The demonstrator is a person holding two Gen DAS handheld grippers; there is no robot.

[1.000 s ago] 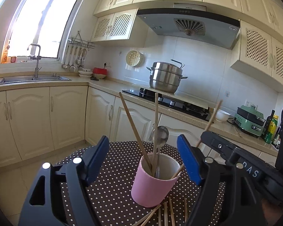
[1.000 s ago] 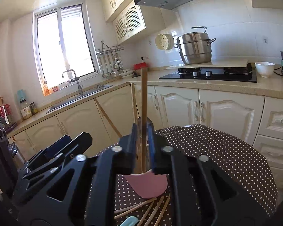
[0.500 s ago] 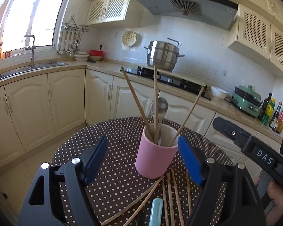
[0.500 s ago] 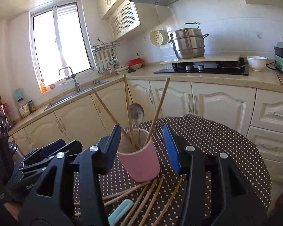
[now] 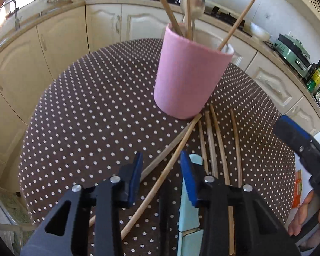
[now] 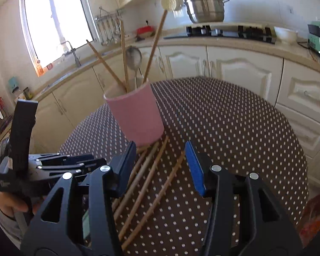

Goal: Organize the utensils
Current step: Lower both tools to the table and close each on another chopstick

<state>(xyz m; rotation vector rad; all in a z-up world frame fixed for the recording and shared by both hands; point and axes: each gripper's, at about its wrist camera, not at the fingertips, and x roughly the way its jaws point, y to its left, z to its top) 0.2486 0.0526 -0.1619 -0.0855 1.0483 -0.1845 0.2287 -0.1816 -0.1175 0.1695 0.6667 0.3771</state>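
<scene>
Between the blue pads of the left gripper (image 5: 161,176), at the 6 o'clock edge of its view, lay one loose chopstick (image 5: 170,166) on the dotted tablecloth (image 5: 85,106). Its long axis ran from 7 o'clock up to 1 o'clock, crossing the gap on a slant. The jaws were closing but had not yet touched the wood, so nothing was held. A pale blue utensil (image 5: 188,209) lay just under the right-hand pad.

Further out, more chopsticks (image 6: 147,177) lay fanned toward 12 o'clock, under the right gripper (image 6: 161,164), which stood half open and empty above them.

Farthest, at 12 o'clock, stood the pink cup (image 5: 189,74), touching the far tips and already holding three chopsticks and a spoon (image 6: 134,56). The left gripper looked nearer to a pick.
</scene>
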